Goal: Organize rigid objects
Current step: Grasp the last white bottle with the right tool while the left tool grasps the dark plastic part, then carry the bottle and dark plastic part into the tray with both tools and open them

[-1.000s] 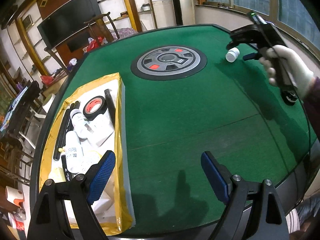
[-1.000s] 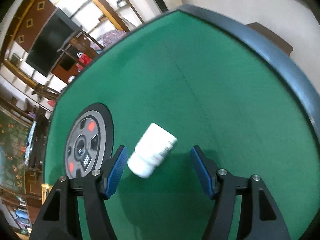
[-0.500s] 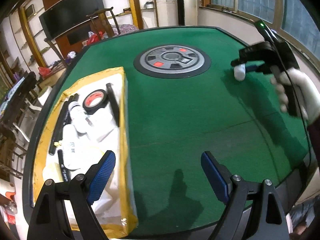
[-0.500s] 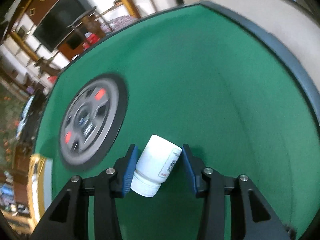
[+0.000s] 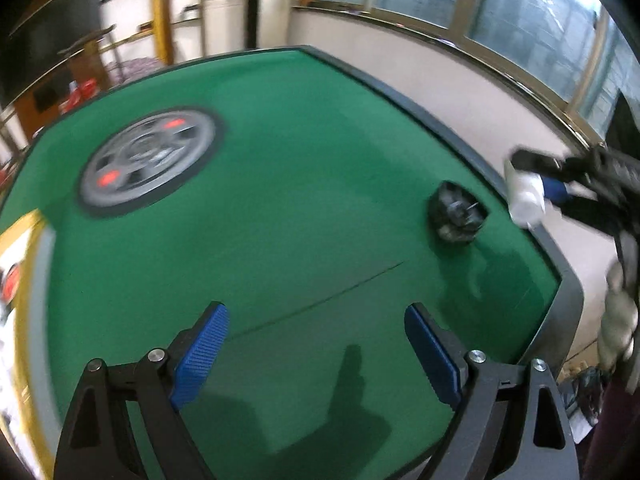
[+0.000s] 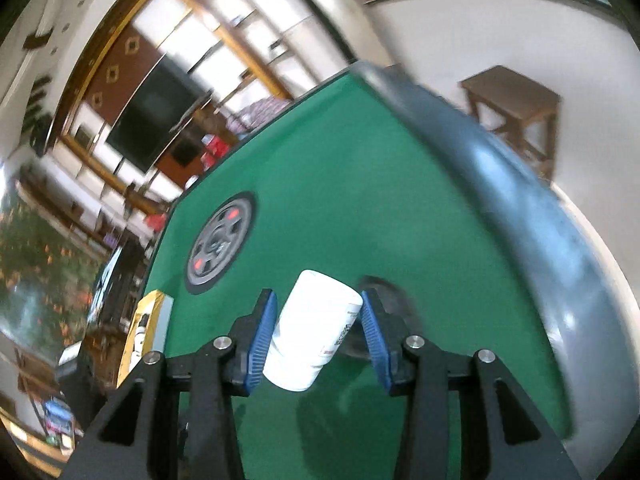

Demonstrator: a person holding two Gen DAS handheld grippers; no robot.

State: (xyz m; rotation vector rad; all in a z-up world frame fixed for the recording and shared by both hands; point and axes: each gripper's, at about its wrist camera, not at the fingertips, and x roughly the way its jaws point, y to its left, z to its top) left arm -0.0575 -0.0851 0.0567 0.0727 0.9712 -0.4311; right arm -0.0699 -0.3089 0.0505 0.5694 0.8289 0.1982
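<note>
My right gripper is shut on a white pill bottle and holds it in the air above the green felt table. The same bottle shows in the left wrist view at the far right, held by the right gripper above the table's right edge. My left gripper is open and empty, low over the near part of the table. A small black round object lies on the felt near the right edge.
A round grey wheel-like disc with red marks sits in the table's middle. The yellow-rimmed white tray is at the far left, mostly cut off. A wooden stool stands beyond the table's dark raised rim.
The right gripper has lifted the white bottle off the felt and swung right. The left gripper has turned right, so the tray has slid to the left edge and the black object has come into view.
</note>
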